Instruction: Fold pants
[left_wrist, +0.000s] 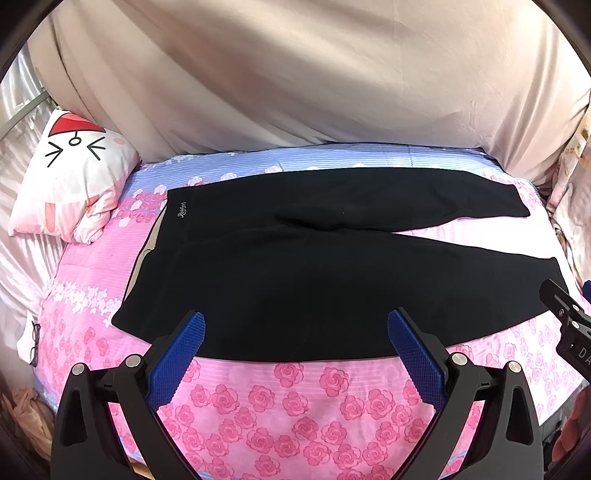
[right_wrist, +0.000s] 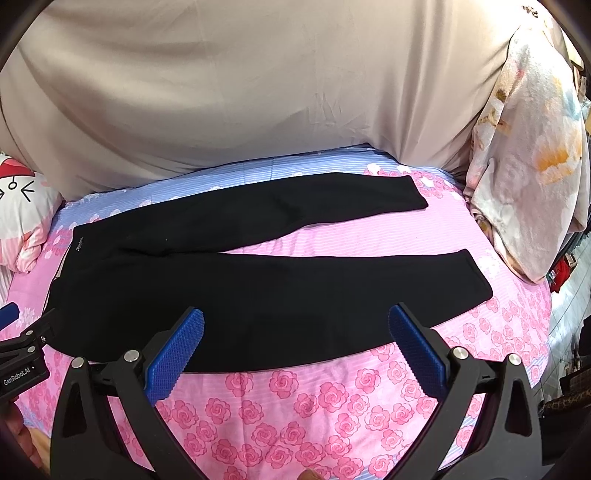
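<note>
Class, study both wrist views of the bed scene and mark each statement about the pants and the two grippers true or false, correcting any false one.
1. The black fabric pants lie spread flat on the pink rose-print bedsheet. True.
2. The left gripper is clamped on the waistband. False: it is open, holding nothing.
3. The pant legs are stacked on each other. False: they lie apart, sheet showing between them.
4. The right gripper is open. True.
5. A white cat-face pillow sits beyond the waistband end. True.
</note>
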